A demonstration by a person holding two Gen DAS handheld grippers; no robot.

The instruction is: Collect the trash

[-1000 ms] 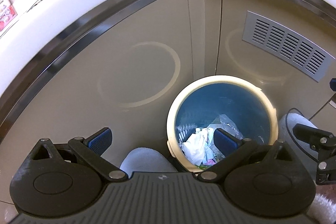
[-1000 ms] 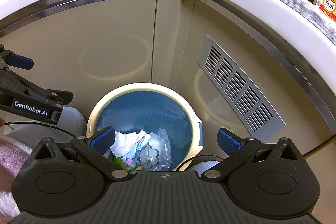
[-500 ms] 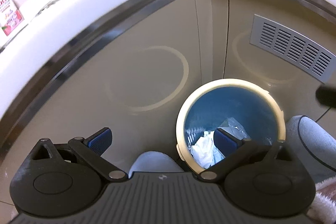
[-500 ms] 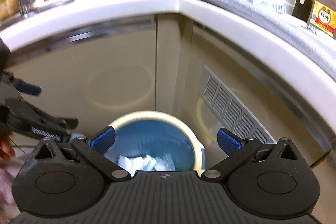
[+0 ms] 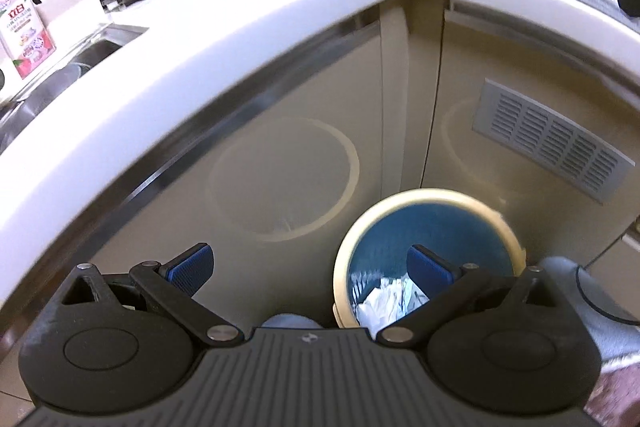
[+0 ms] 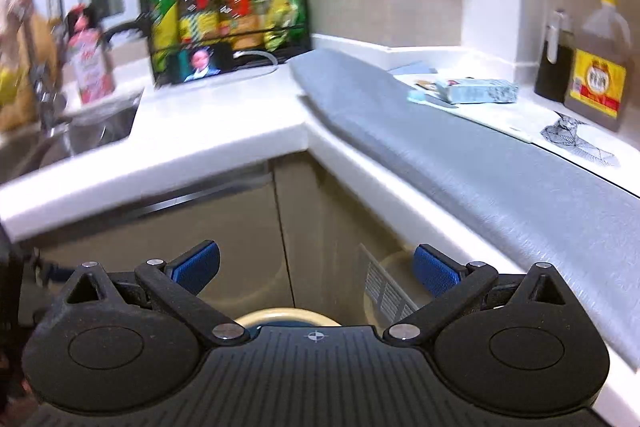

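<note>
A blue waste bin with a cream rim stands on the floor in the corner under the counter, with crumpled white paper inside; only its rim shows in the right wrist view. My left gripper is open and empty above the bin's left side. My right gripper is open and empty, raised toward the counter. On the counter lie a crumpled patterned wrapper, a blue-grey packet and a light blue scrap.
A grey mat covers the right counter. An oil jug and a dark bottle stand at its back. A bottle rack and a phone are in the corner, a sink at left. A vent grille is in the cabinet.
Both grippers have lifted away from the bin. The right wrist view has swung up from the bin to the countertop. Both stay open.
</note>
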